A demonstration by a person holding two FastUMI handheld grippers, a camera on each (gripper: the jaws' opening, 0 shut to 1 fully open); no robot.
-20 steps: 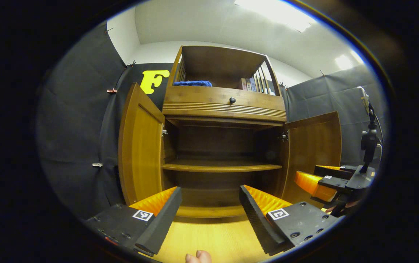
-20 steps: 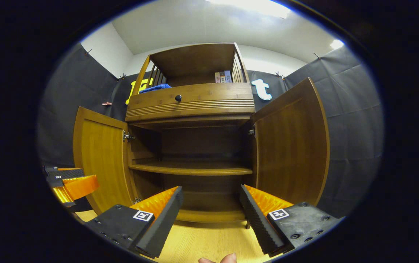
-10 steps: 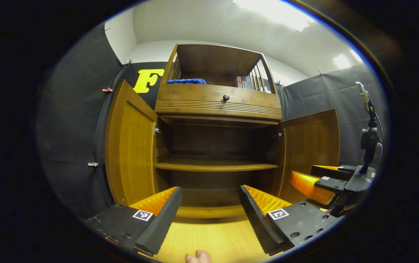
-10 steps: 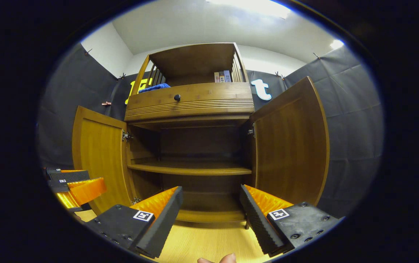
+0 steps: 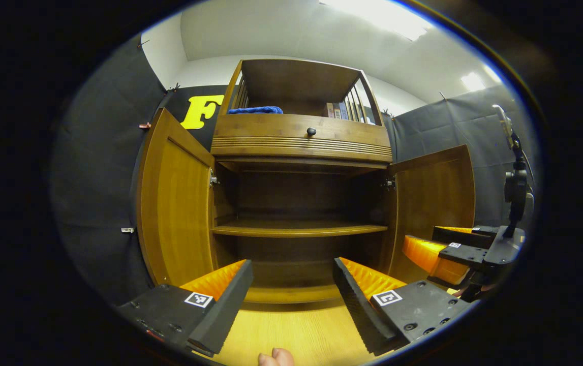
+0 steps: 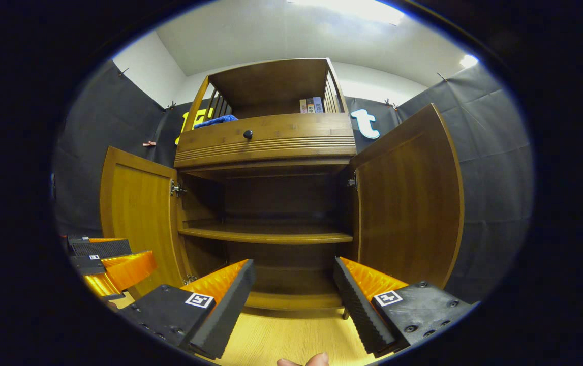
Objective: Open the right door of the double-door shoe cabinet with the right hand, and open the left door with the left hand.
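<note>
The left gripper (image 5: 291,287) is made up of two wedge-shaped fingers, each faced with a finely ribbed pad (image 5: 222,302) and backed by ridged plastic. A square black-and-white coded marker (image 5: 198,299) is fixed on each finger's flat base, and small round screws (image 5: 426,330) are set there. The right gripper (image 6: 294,287) is built alike. In the left gripper view, a slim dark post (image 5: 515,190) with a thin cable is mounted on it.

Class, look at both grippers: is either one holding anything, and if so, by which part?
Nothing is held. The left gripper and the right gripper both stand open with empty gaps, back from the cabinet, whose left door and right door hang open untouched.
</note>
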